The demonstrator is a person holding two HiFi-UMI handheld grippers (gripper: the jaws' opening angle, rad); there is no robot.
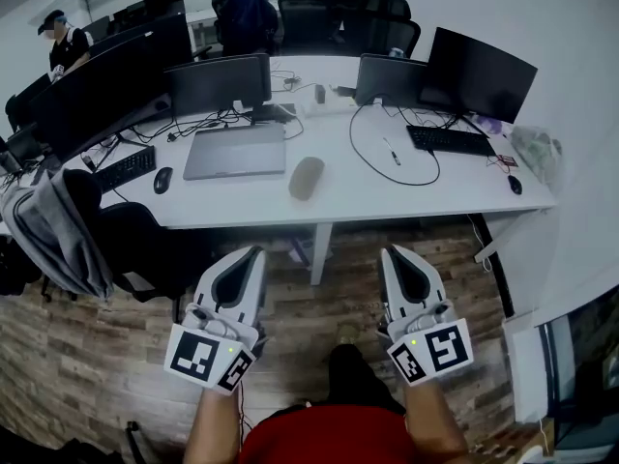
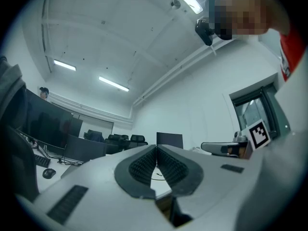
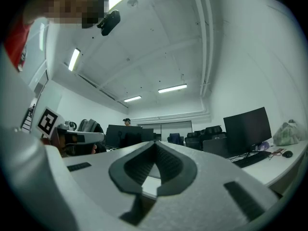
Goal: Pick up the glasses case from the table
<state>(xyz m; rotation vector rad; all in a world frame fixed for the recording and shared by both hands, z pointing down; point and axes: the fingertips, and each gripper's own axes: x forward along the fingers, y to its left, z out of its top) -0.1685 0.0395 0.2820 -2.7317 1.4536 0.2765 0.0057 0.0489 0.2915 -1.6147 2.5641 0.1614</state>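
Glasses case [image 1: 307,178]: beige, oval, closed; lay flat on the white counter [image 1: 435,199], close to its near edge.
Case, neighbours: just right of the closed laptop [image 1: 235,151] and clear of it; nothing rested on it or touched it.
Case, long axis: ran from near to far in the head view, the far end leaning slightly right. One narrow end therefore faced the person.
Case, pointing: both ends looked alike from here; I could not tell the hinge side from the opening side.
Left tool [image 1: 255,252]: jaws fully together, nothing between the pads. Confirmed in the left gripper view [image 2: 156,148].
Right tool [image 1: 390,252]: jaws met at the tips, empty. Confirmed in the right gripper view [image 3: 155,144].
Tool position: both hung over the wooden floor [image 1: 87,356], short of the counter's edge, aimed roughly level toward it.
Key relation: the case lay ahead of both tools, between their two lines, well apart from either.
Nearer tool (judged): the left, by a small margin; the case sat ahead and a little to its right.
Next move (judged): neither tool could take the case as it stood. The chosen one would have to open, then close across the short width.
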